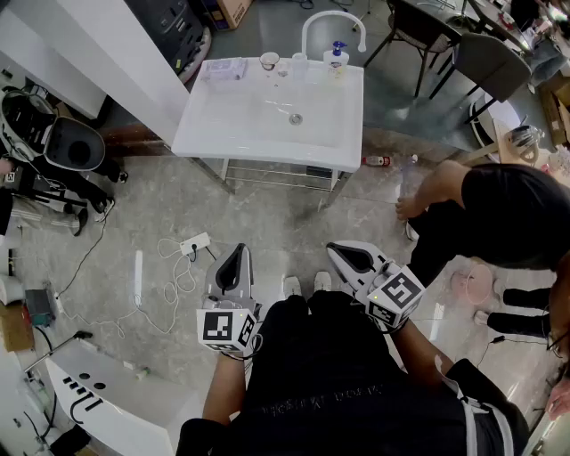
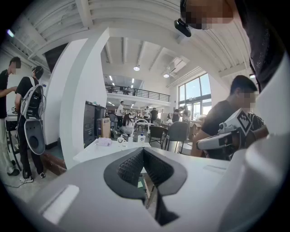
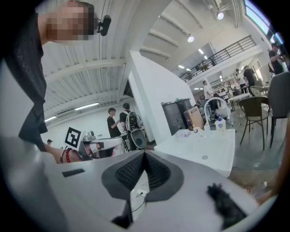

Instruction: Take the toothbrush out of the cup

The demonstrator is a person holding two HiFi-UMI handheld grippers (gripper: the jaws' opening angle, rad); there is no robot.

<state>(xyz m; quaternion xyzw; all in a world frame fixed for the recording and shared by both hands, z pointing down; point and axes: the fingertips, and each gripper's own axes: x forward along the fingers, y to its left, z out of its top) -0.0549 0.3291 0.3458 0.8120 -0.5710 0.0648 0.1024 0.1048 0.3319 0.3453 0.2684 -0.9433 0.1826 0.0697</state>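
The white sink basin point(image 1: 258, 120) stands far ahead of me on a metal frame. On its back ledge is a small cup point(image 1: 269, 61); at this distance I cannot make out a toothbrush in it. The cup point(image 2: 121, 139) also shows tiny in the left gripper view, and the cup point(image 3: 198, 130) in the right gripper view. My left gripper point(image 1: 239, 254) and right gripper point(image 1: 337, 252) are held close to my body, well short of the sink, both pointing toward it. The left gripper point(image 2: 142, 152) is shut with nothing in it. So is the right gripper point(image 3: 145, 156).
A soap bottle point(image 1: 337, 58), a clear glass point(image 1: 298, 64) and a pale packet point(image 1: 223, 69) share the ledge under an arched faucet point(image 1: 331, 20). A person point(image 1: 499, 214) crouches at right. A power strip point(image 1: 194, 243) with cables lies on the floor; black equipment point(image 1: 62, 147) stands at left.
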